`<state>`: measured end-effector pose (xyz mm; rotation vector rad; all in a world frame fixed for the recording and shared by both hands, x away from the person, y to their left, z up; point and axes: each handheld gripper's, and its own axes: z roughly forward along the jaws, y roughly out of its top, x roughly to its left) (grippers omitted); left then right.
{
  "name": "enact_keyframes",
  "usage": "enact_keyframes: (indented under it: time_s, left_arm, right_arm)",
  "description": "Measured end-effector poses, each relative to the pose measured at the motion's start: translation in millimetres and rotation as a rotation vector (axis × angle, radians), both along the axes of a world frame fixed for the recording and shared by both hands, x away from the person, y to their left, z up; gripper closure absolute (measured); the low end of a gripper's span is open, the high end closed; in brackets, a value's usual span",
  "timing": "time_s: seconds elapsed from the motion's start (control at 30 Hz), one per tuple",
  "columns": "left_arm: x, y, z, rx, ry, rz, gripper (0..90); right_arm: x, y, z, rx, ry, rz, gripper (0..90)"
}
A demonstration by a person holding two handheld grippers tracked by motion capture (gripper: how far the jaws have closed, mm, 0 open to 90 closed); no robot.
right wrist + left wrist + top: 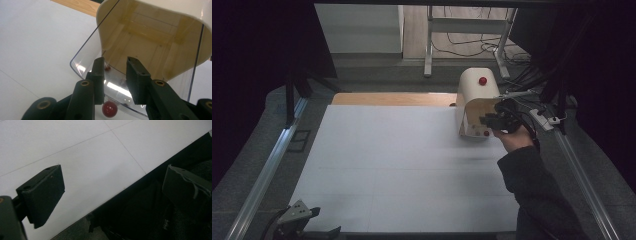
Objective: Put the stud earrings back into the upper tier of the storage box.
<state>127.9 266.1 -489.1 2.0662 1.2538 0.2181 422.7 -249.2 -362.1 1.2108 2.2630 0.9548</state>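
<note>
White sheet [402,165]: covers the table across the middle of the high view; a bare wood strip [392,98] shows along its far edge.
Left gripper [113,177]: lower left corner of the high view, at the near edge of the sheet, well apart from the work. Jaws spread wide and released, with nothing between them.
Bread box [477,90]: the thing being worked on. Cream shell with a wooden inside, standing right of centre in the high view on the sheet's far right part.
Top knob [483,80]: red, on the crown of the shell, untouched.
Clear lid [85,57]: curved and transparent. It appears to be down over the front opening, its lower edge close to the sheet.
Lid knob [109,109]: red, at the lid's lower edge, bottom centre of the right gripper view. It sits low, down near the jaw roots rather than between the pads.
Right gripper [115,67]: up against the front of the box. Jaws stand a narrow gap apart and unclenched; the pads press on nothing that I can make out.
Right hand [514,137]: just right of the box, sleeve running off to the lower right.
Step in hand: probably handling the lid by its knob, with no grip on it at present.
Next move calls for: dropping the pads level with the knob, centring it in the gap and pinching firmly. If the lid is to be raised, the pull should follow its curve.
Risk: a round knob can slip out of flat pads.
</note>
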Motion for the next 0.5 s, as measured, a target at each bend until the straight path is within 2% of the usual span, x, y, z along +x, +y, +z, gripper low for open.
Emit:
enact_keyframes:
  time_s: [0.17,0.5]
  left_arm:
    - [0.1,-0.2,0.0,0.002,0.001,0.000,4.9]
    - [0.5,-0.7,0.0,0.007,0.002,-0.001,5.0]
  right_arm:
    - [-4.3,-0.4,0.4,0.002,0.001,0.009,63.7]
    - [-18.2,3.8,4.0,-0.003,0.008,0.048,50.4]
